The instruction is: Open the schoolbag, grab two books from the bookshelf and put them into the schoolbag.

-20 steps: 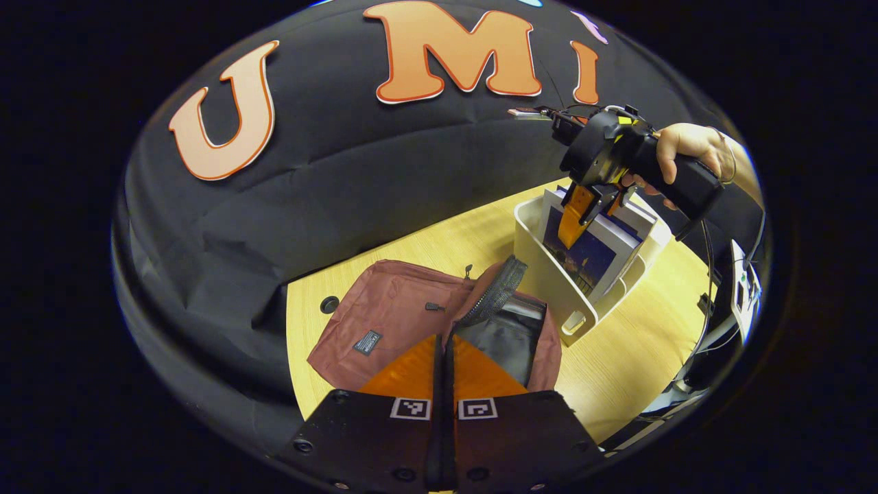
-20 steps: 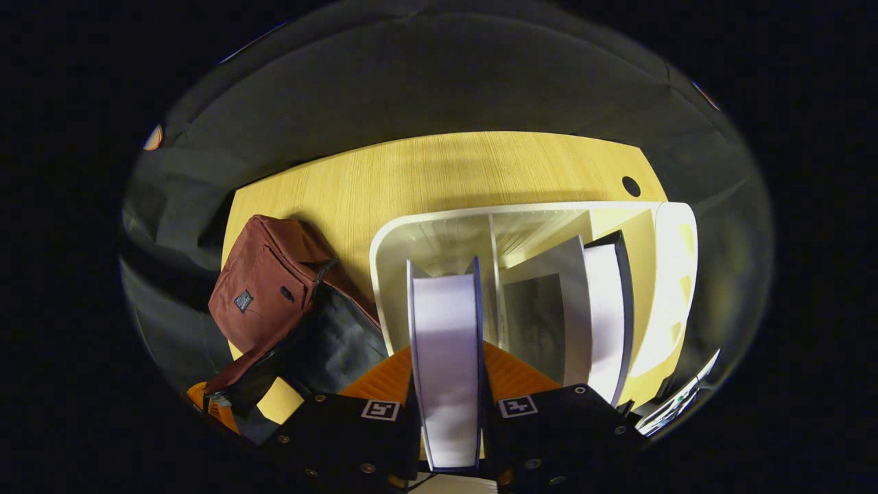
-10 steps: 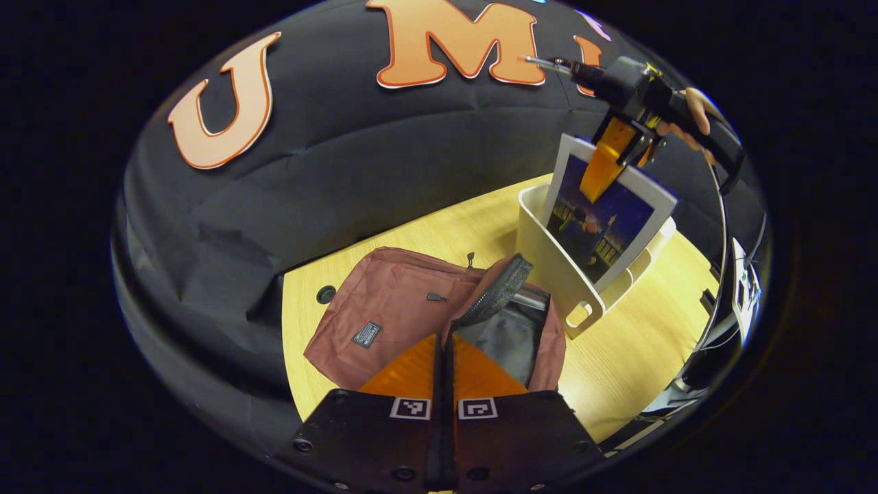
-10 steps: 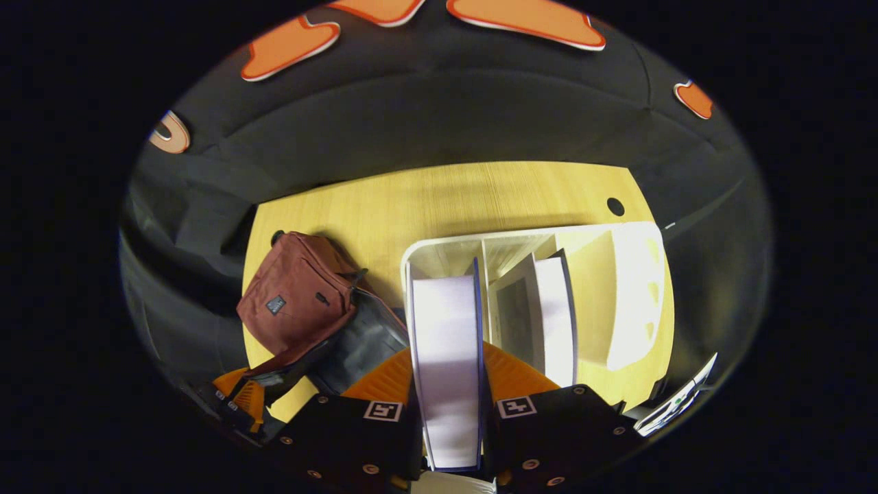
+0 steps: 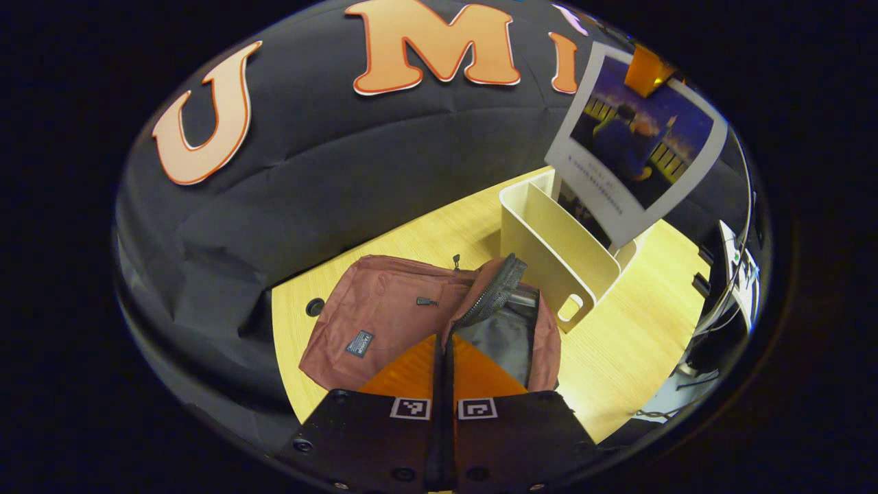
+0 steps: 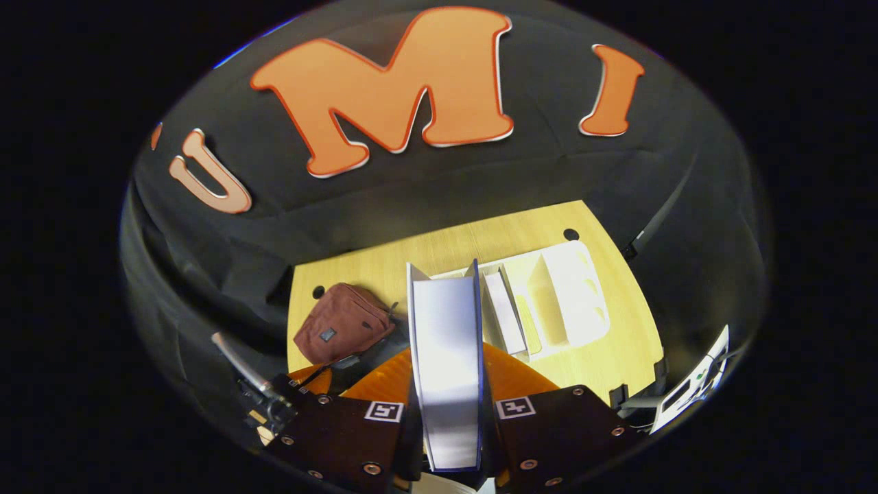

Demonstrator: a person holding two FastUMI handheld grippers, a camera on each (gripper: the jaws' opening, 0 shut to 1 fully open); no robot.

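A light wooden table (image 5: 617,350) with rounded corners is seen against the black cloth wall (image 5: 309,178). A maroon fabric schoolbag (image 5: 384,315) lies flat near the table's left edge, close to a round cable hole (image 5: 315,307); its zipper is undone and the dark grey lining (image 5: 504,339) of the main compartment is exposed. In the right gripper view the schoolbag (image 6: 341,322) is seen by the table's near-left corner. Just beside the bag, toward the table's middle, stands a cream plastic bookshelf with upright dividers (image 5: 549,240); at least one more book (image 6: 504,312) stands in one of its slots.

A white-edged book with a dark blue night-scene cover (image 5: 634,147) is held up in the air above the bookshelf, well clear of it. It is clamped at its top edge by the right gripper (image 6: 449,405), whose two fingers press on either cover, the page block (image 6: 446,357) showing between them.

The left gripper (image 5: 444,374) is held over the open schoolbag with its fingers closed together; whether fabric is pinched between them cannot be told.
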